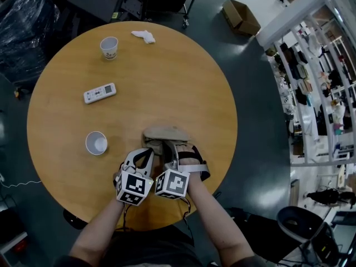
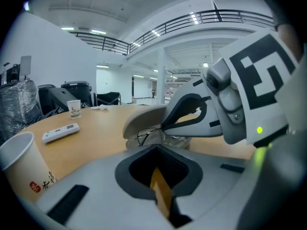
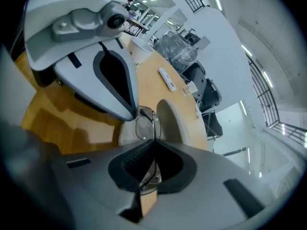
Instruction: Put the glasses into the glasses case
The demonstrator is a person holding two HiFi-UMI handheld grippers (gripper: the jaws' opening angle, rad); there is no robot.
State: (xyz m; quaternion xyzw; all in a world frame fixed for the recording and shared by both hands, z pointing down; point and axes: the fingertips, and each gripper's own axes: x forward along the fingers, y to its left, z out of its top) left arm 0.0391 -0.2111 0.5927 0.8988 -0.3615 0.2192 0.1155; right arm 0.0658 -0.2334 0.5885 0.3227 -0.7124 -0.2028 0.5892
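A beige glasses case (image 1: 162, 133) lies open on the round wooden table (image 1: 167, 77), its lid (image 2: 144, 118) raised. My right gripper (image 1: 170, 148) is shut on thin wire-framed glasses (image 3: 146, 126) and holds them just over the case's tray (image 3: 125, 134), in front of the lid (image 3: 171, 123). In the left gripper view the glasses (image 2: 144, 136) hang below the right gripper's fingers (image 2: 192, 114). My left gripper (image 1: 148, 151) is shut with nothing seen between its jaws. Its tip (image 3: 134, 113) sits close beside the glasses' temple.
A white remote (image 1: 99, 93) lies at mid-left. An empty paper cup (image 1: 96, 143) stands left of the case and a printed cup (image 1: 109, 47) at the far side. A crumpled tissue (image 1: 144, 35) lies near the far edge. The near table edge is under my forearms.
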